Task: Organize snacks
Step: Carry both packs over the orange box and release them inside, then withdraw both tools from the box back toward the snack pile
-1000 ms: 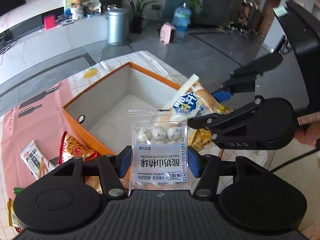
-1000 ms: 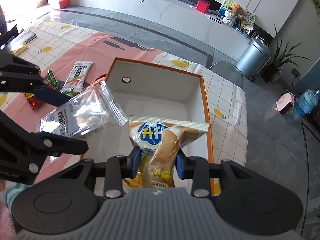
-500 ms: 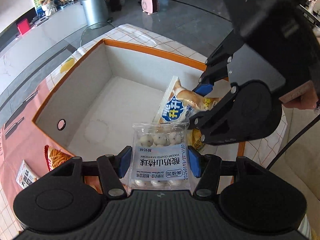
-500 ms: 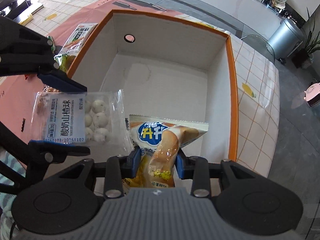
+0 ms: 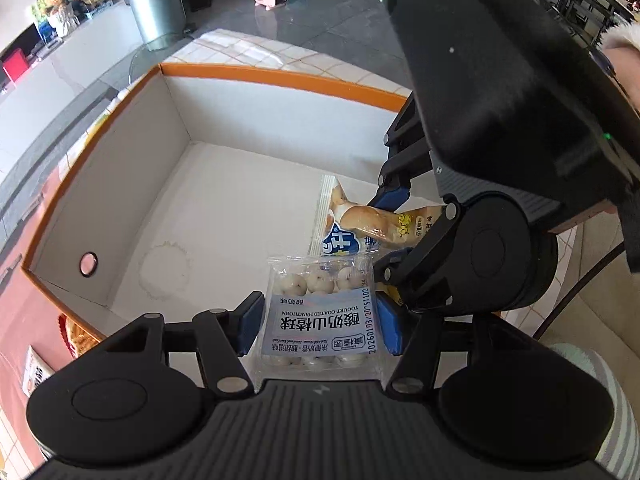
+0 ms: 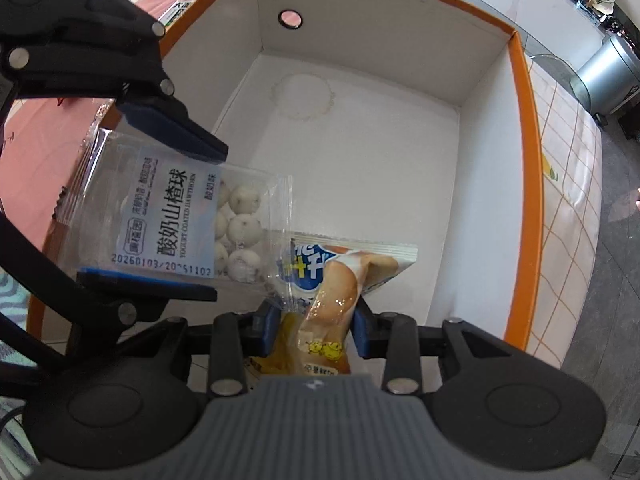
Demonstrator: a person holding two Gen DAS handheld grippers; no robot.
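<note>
The snacks, a hawthorn-ball pouch (image 5: 320, 316) and a bread packet (image 6: 328, 304), are held above the near end of the orange-rimmed box (image 6: 520, 128), its floor bare. The pouch overlaps the packet, so a snag on release could be caused. The left gripper (image 5: 320, 324) is clamped on the pouch's sides; the right gripper (image 6: 316, 330) is pinched on the packet's middle.
</note>
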